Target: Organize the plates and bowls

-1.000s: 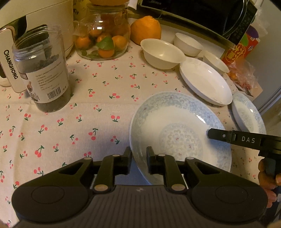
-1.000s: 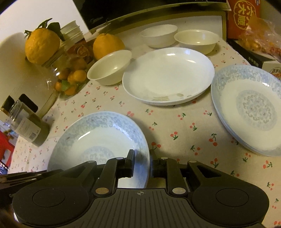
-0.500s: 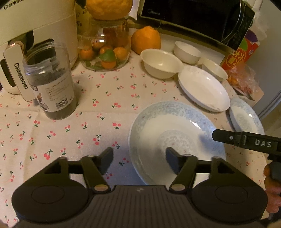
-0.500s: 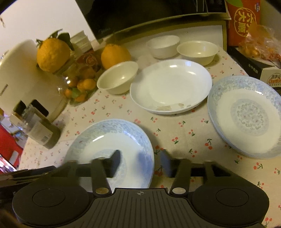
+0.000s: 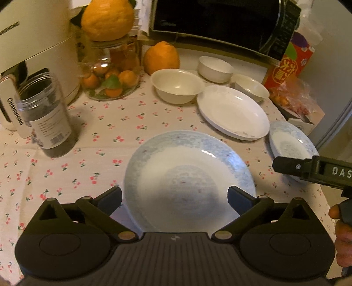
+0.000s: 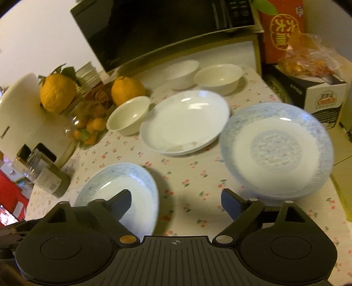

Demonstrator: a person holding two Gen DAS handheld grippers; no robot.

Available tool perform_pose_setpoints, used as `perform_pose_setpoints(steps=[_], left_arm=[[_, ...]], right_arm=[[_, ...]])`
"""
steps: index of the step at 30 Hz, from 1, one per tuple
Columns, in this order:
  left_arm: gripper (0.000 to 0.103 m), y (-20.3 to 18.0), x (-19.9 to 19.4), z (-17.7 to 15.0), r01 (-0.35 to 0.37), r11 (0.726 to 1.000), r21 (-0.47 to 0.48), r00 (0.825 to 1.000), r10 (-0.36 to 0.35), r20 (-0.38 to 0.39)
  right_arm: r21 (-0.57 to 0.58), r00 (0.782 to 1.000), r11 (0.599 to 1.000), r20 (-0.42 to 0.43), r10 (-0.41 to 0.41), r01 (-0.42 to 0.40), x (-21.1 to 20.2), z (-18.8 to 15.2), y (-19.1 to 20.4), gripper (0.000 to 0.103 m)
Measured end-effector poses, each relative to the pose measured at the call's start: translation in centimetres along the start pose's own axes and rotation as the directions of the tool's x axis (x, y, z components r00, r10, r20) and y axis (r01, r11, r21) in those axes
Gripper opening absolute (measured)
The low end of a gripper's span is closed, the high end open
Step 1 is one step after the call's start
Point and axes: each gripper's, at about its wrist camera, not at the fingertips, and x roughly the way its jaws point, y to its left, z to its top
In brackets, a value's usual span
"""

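Note:
A blue-patterned plate (image 5: 189, 176) lies on the cherry-print tablecloth, right in front of my open, empty left gripper (image 5: 175, 197); it also shows in the right wrist view (image 6: 123, 198). A second blue-patterned plate (image 6: 276, 149) lies at the right (image 5: 290, 143). A plain white plate (image 6: 184, 122) lies between them, further back (image 5: 233, 112). Three white bowls stand behind: one (image 5: 177, 85) at left, two (image 5: 214, 68) (image 5: 249, 85) near the microwave. My right gripper (image 6: 176, 202) is open and empty above the cloth between the blue plates.
A dark jar (image 5: 46, 116) and a white appliance (image 5: 33, 44) stand at the left. A glass jar of kumquats (image 5: 110, 72), large oranges (image 5: 161, 57), a microwave (image 5: 220, 19) and a red box (image 5: 288, 63) line the back. The table edge runs at the right.
Both grippers went from shut to wide open and pulled back and up from the near blue plate, which rests on the cloth.

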Motion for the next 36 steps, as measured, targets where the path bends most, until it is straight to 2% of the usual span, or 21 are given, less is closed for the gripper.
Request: perform_pose_setpoints(steps=[10,17,23,28,32,36], left_arm=[[0.102,-4.1,1.1,0.4,0.038,0.999,0.027,0.999,-0.038,0.002],[0.102,-7.4,2.7,0.9,0.082,0.994,0.066,0.997,-0.083,0.001],[0.102,-9.4,4.5,2.1,0.130,0.991,0.015,0.991,-0.130,0.009],[0.102,-10.9,5.9,2.6,0.145,0.989,-0.023,0.989,-0.144,0.010],[0.099,-12.0,6.8,2.7,0.144,0.989,-0.039,0.989,-0.143,0.027],[0.091,-13.1,7.7,2.5,0.147,0.988,-0.045,0.989,-0.145,0.044]], right_arm=[[0.020,0.998,0.999,0.054,-0.043,0.042,-1.7,0.8,-3.2,0.095],[0.029,0.994,0.997,0.085,-0.072,0.070,-2.5,2.8,-6.1,0.096],[0.074,0.984,0.990,0.122,-0.126,0.118,-2.6,4.8,-9.0,0.096],[0.121,0.981,0.982,0.115,-0.159,0.145,-1.8,5.8,-11.2,0.096],[0.159,0.975,0.970,0.099,-0.199,0.182,-0.7,6.0,-13.0,0.096],[0.198,0.962,0.953,0.100,-0.253,0.230,0.3,6.0,-14.5,0.096]])
